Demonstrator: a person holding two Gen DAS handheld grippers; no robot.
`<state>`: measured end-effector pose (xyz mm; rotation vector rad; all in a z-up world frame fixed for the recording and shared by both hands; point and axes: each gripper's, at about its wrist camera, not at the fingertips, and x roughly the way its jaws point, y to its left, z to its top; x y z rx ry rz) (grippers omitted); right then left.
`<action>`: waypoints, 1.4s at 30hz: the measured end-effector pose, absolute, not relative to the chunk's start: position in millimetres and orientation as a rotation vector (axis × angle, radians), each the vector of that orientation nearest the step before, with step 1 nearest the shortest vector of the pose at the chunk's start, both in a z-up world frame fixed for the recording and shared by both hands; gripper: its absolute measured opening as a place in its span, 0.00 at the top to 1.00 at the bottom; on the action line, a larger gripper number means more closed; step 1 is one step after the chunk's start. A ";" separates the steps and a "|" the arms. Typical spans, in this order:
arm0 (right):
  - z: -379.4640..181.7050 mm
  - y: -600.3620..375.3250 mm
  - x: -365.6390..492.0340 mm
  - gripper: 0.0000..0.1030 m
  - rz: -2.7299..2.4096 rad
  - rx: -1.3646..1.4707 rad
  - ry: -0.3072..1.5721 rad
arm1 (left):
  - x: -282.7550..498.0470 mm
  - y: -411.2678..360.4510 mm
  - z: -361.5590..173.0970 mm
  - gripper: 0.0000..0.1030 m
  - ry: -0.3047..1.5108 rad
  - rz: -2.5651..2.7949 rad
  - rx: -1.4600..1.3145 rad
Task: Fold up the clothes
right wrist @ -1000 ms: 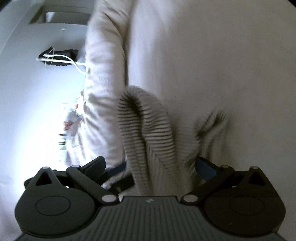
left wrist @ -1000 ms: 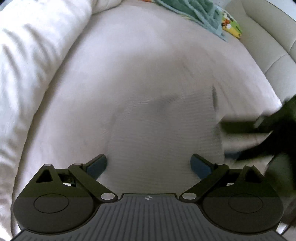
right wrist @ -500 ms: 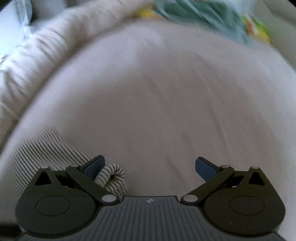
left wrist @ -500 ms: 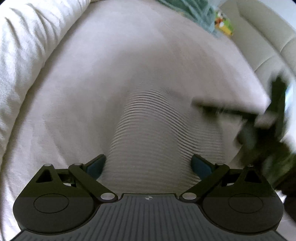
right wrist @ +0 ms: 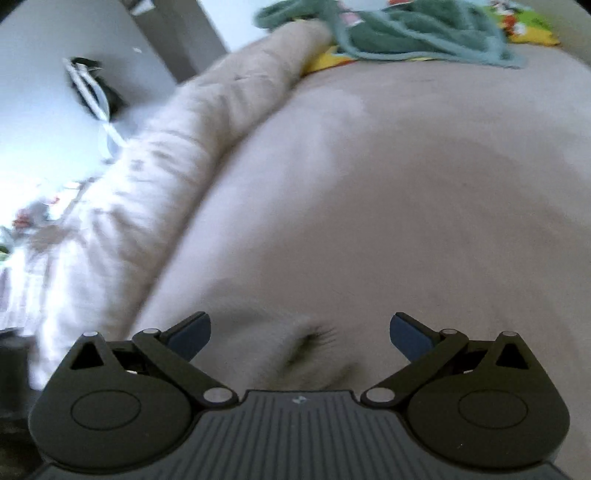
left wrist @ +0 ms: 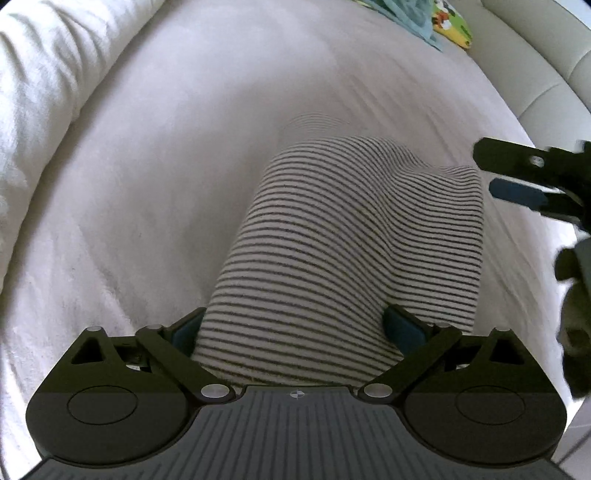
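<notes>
A black-and-white striped garment (left wrist: pixel 351 236) lies humped on the pale bed sheet (left wrist: pixel 184 147). My left gripper (left wrist: pixel 295 321) is open, its blue-padded fingers spread wide on either side of the garment's near end. At the right edge of the left wrist view, my right gripper (left wrist: pixel 506 173) hovers beside the garment's far right corner with its fingers apart. In the right wrist view the right gripper (right wrist: pixel 299 325) is open, and a pale, blurred fold of cloth (right wrist: pixel 310 343) sits low between its fingers, not pinched.
A rolled white duvet (left wrist: pixel 44 92) runs along the bed's left side. At the far end lie a green cloth (right wrist: pixel 406 33) and a yellow cartoon-print item (left wrist: pixel 452 26). A padded cream headboard (left wrist: pixel 535 74) borders the right. White cables (right wrist: pixel 92 85) hang on the wall.
The right gripper has let the striped fold slip out of its view and swung to face across the bed. The garment now bulges closer between the left fingers.
</notes>
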<state>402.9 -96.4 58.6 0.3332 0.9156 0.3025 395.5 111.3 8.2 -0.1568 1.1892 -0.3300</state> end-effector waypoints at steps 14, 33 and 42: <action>-5.0 -71.7 410.2 0.00 0.141 0.552 1.074 | 388.1 116.0 1.1 0.00 1.158 -0.304 -0.149; 3.7 -87.4 424.1 0.00 0.112 0.362 1.106 | 408.3 173.1 23.1 0.00 1.104 -0.289 -0.323; 3.4 -90.7 417.9 0.33 0.320 0.730 1.136 | 415.1 131.0 -2.9 0.00 1.209 -0.514 -0.241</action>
